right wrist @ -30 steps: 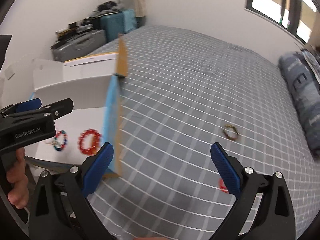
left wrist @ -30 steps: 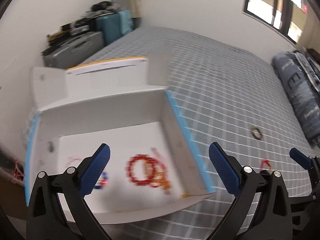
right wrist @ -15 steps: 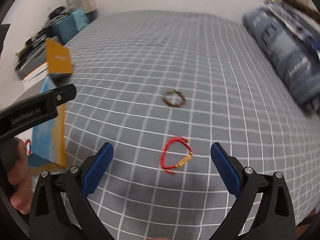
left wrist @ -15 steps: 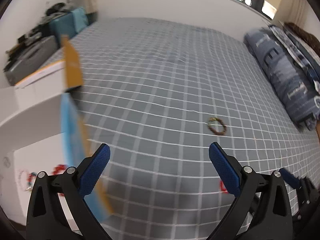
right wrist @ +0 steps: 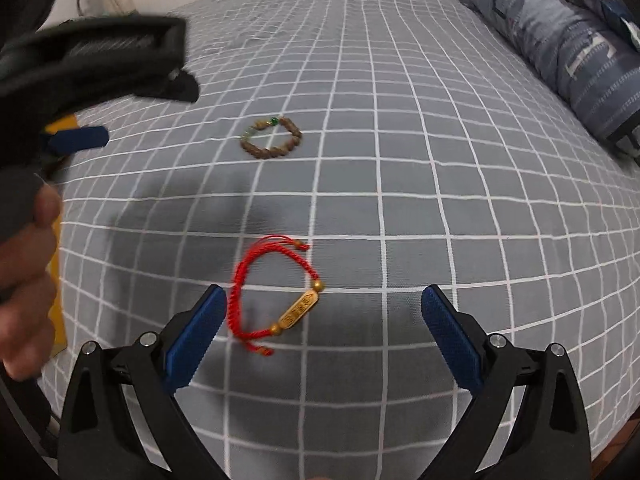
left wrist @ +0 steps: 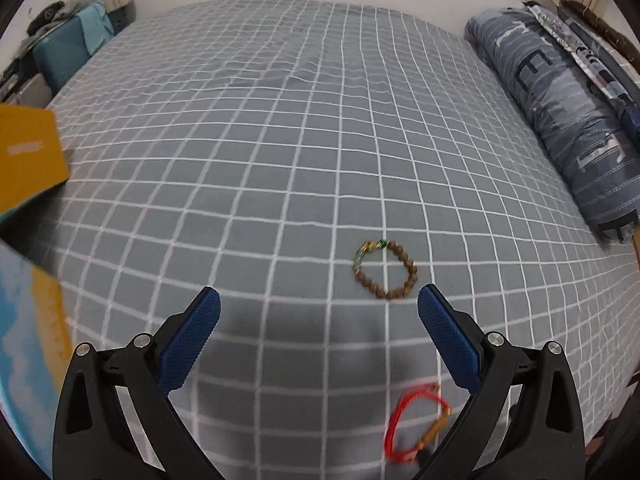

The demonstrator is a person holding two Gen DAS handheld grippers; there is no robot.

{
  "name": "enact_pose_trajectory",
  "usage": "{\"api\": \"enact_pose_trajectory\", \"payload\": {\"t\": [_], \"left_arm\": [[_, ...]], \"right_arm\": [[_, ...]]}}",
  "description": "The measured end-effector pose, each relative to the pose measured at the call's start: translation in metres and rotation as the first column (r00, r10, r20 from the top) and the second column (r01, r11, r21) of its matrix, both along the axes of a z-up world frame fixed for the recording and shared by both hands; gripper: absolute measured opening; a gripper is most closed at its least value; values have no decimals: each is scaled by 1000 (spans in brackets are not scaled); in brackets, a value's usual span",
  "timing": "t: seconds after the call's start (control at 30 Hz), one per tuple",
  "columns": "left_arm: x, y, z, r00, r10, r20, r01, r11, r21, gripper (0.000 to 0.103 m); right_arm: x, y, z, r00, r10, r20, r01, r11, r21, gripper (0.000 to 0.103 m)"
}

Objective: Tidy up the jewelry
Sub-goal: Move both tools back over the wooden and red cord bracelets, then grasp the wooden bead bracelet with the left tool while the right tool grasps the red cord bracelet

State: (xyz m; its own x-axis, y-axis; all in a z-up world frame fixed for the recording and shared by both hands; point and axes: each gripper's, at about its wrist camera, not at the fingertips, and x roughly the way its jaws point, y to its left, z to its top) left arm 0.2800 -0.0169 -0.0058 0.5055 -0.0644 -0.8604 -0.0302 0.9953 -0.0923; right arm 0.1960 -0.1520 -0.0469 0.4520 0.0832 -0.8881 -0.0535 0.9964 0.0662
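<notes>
Here both tongs (left wrist: 318,316) (right wrist: 322,316) gape above the grey checked bedspread (left wrist: 280,140), a rolled quilt (left wrist: 560,112) along its edge

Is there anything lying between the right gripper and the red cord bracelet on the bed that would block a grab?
Nothing visible does. The red cord bracelet lies flat on the checked bedsheet, just ahead of the open right gripper and nearer its left finger. The brown bead bracelet sits farther away, apart from it.
</notes>
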Motion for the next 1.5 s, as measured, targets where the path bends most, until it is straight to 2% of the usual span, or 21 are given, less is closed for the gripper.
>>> {"api": "enact_pose_trajectory", "payload": {"t": [0.2, 0.33, 0.73, 0.87, 0.93, 1.0, 1.03, 1.1, 1.13, 1.2, 1.23, 1.27, 1.5], "left_arm": [[34, -26, -31, 999, -35, -36, 37, 999, 38, 97], [44, -32, -47, 998, -40, -57, 42, 999, 34, 97], [59, -33, -76, 995, -33, -96, 35, 999, 28, 96], [60, -30, -81, 994, -22, -106, 27, 999, 45, 86], [60, -27, -81, 994, -7, -106, 13, 998, 61, 76], [60, -25, -80, 994, 5, -105, 2, 998, 66, 57], [59, -23, -79, 994, 6, -106, 0, 998, 62, 53], [62, -20, -80, 994, 4, -108, 3, 998, 60, 36], [61, -19, -79, 994, -1, -109, 7, 998, 59, 31], [61, -17, -79, 995, -10, -103, 15, 999, 46, 7], [61, -16, -79, 995, -13, -99, 17, 999, 40, 7], [55, -21, -77, 995, -16, -93, 20, 999, 41, 7], [46, -22, -73, 996, -16, -86, 19, 999, 29, 7]], "right_arm": [[6, -3, -14, 1000, 18, -20, -18, 1000, -4, 94], [10, -6, -23, 999, 17, -31, -17, 1000, 7, 93], [9, -8, -32, 999, 22, -32, -22, 1000, 2, 77], [8, -10, -32, 1000, 11, -29, -11, 1000, 0, 65], [10, -12, -32, 1000, 9, -29, -9, 1000, 3, 58], [11, -11, -32, 999, 24, -30, -24, 1000, -3, 50], [11, -9, -32, 999, 33, -30, -33, 999, -4, 44], [9, -7, -31, 999, 39, -30, -39, 999, -7, 35], [9, -7, -31, 999, 41, -33, -41, 999, -2, 29], [6, -5, -31, 998, 54, -37, -54, 999, 0, 14], [7, -5, -31, 998, 59, -39, -59, 998, 2, 9], [7, -6, -30, 998, 52, -40, -52, 999, 8, 7], [5, -4, -27, 998, 45, -38, -44, 999, 21, 7]]}}
